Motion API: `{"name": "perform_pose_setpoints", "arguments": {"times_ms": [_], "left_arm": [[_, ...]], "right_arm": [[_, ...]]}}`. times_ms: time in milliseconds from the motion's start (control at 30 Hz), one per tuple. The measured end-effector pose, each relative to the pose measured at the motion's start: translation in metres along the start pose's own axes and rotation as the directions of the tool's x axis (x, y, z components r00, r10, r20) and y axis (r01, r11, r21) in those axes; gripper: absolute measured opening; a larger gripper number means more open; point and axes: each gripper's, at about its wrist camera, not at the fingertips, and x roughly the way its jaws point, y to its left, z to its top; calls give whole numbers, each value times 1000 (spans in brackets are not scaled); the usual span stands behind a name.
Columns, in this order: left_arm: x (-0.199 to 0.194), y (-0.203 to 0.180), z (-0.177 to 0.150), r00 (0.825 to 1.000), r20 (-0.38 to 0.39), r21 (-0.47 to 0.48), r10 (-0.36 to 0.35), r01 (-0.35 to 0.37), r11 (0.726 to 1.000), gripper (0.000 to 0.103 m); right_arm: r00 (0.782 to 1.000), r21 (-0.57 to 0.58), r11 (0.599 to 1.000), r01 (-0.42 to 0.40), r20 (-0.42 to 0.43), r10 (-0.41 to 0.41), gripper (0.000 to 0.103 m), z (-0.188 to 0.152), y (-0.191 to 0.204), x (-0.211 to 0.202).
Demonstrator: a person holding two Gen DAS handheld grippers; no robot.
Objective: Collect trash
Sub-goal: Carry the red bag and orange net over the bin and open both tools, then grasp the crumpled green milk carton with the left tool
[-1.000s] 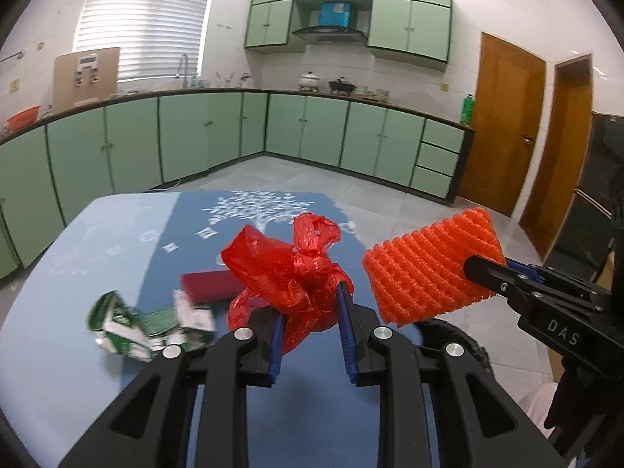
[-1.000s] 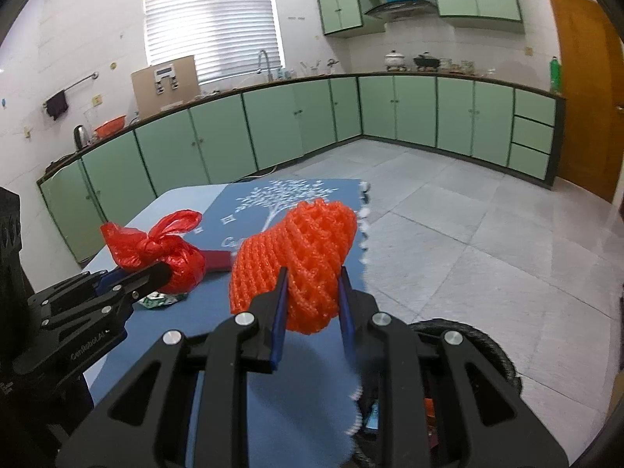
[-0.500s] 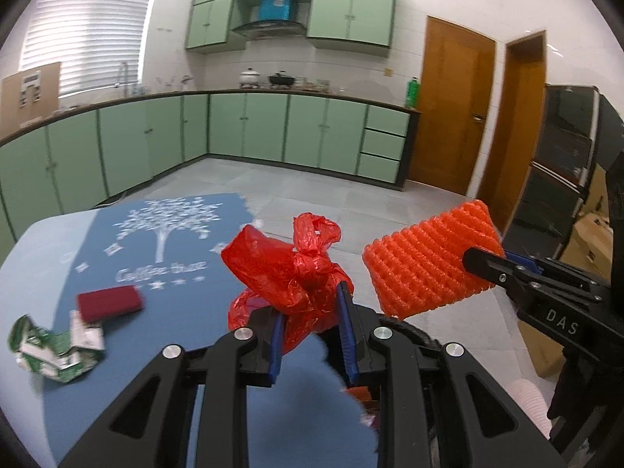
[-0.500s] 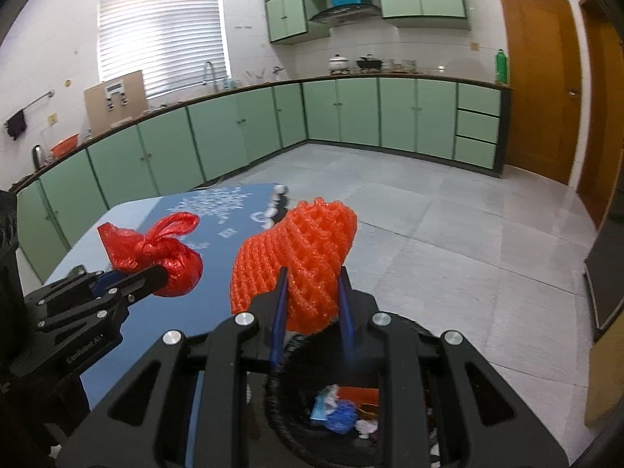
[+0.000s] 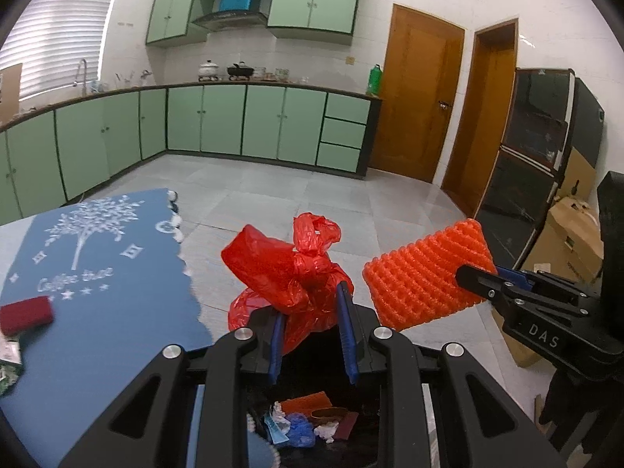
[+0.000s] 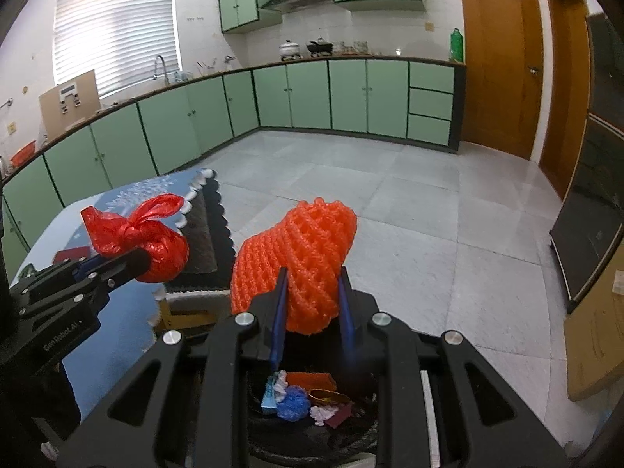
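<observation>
Directly below both grippers is a dark trash bin [image 6: 312,435], with small scraps lying inside: blue, white, orange and dark red pieces. The left gripper [image 5: 312,312] is closed on a knotted red plastic bag [image 5: 288,273], its blue pads pressing the bag from both sides above the bin. Just beside it, the right gripper [image 6: 312,296] is clamped on an orange foam net [image 6: 296,257], also above the bin opening. To the left is the table with a blue cloth [image 5: 97,312] that has a white tree print. Near the cloth's left edge lies a dark red block [image 5: 25,314], and a crumpled green and white wrapper [image 5: 7,358] is just in front of it. Farther away are green kitchen cabinets [image 5: 234,124] and brown wooden doors [image 5: 417,97].
</observation>
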Motion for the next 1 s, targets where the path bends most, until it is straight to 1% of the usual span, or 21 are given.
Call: {"name": "perform_pose_setpoints", "arguments": {"times_ms": [133,200,233,367,433,467,500,633,667,733,800,833,900,1000], "left_arm": [[16,-5,-3,1000,-27,2,-11,11,1000,24],[21,-7,-3,999,-38,-2,-13,13,1000,26],[24,-8,-3,999,-42,-2,-15,14,1000,27],[33,-7,-6,997,-68,-13,-32,32,999,38],[36,-5,-7,996,-76,-25,-39,37,999,42],[36,-3,-6,996,-80,-39,-49,46,998,46],[35,-1,-6,996,-78,-48,-52,48,998,48],[27,7,-2,997,-60,-57,-39,36,998,49],[25,9,-1,998,-55,-56,-34,31,998,49],[16,16,2,999,-40,-56,-13,11,998,53],[6,25,5,1000,-20,-59,17,-18,998,61],[1,29,6,999,-9,-61,31,-32,998,62],[-11,39,9,998,10,-68,67,-66,996,71],[-32,58,8,992,32,-94,120,-116,989,76]], "right_arm": [[1000,12,1000,10,-24,-10,23,-4,-3,13],[999,11,1000,17,-36,-17,27,-8,-4,19],[999,10,1000,19,-42,-18,27,-9,-5,22],[997,11,1000,29,-65,-29,31,-14,-7,32],[997,15,999,37,-70,-36,41,-16,-9,34],[997,15,999,41,-70,-40,49,-17,-9,35],[997,13,999,43,-70,-42,51,-17,-10,34],[996,14,999,49,-74,-48,55,-19,-11,35],[996,17,999,50,-71,-49,59,-18,-11,33],[997,20,998,57,-59,-56,67,-15,-9,28],[998,27,998,54,-44,-53,84,-12,-5,22],[998,35,998,51,-31,-50,88,-10,-1,19],[999,42,998,39,-13,-38,93,-4,6,13],[1000,48,999,8,7,-8,94,3,19,8]]}}
